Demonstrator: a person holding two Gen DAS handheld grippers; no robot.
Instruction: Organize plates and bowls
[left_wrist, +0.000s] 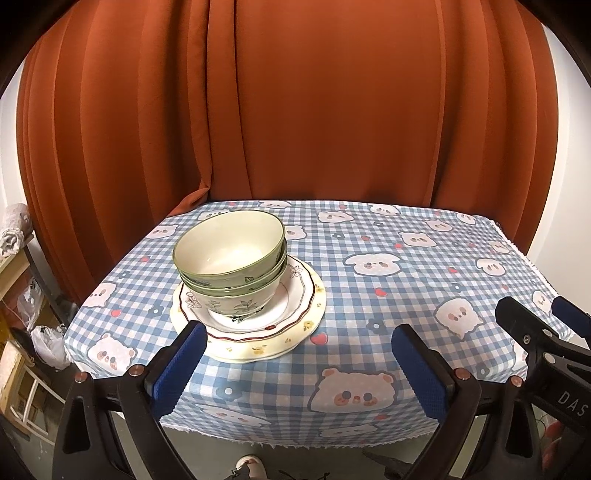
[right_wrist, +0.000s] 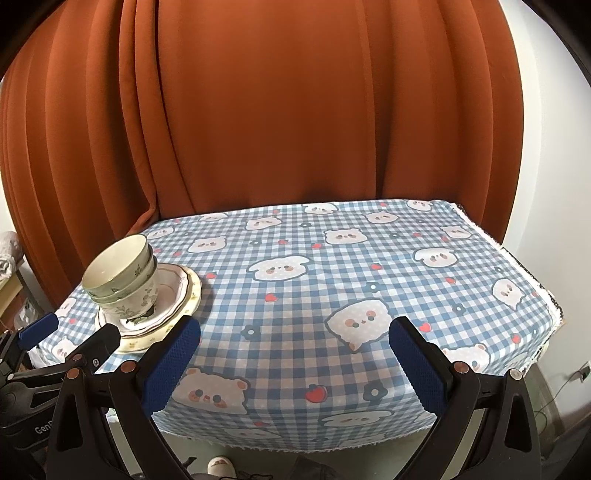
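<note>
On the left part of the worktop (left_wrist: 406, 280), which wears a blue checked cloth with bear faces, the crockery already sits in one pile: two green bowls (left_wrist: 231, 254) nested one in the other stand on a red-rimmed plate (left_wrist: 299, 295), which in turn lies on a larger cream plate (left_wrist: 295, 339) with small flowers. Both claws hang back at the near edge, apart from the pile; the left claw (left_wrist: 295, 365) has its blue pads spread wide with nothing between them, and the right claw (right_wrist: 295, 358) is likewise spread and empty (the right half of the cloth in front of it carries no dishes). Judged from this, the stacking looks done or close to done, and either the work ends here or the whole pile is to be shifted. If so, the next move calls for a careful grip on the bottom plate's rim, since the tall bowls could tip.
</note>
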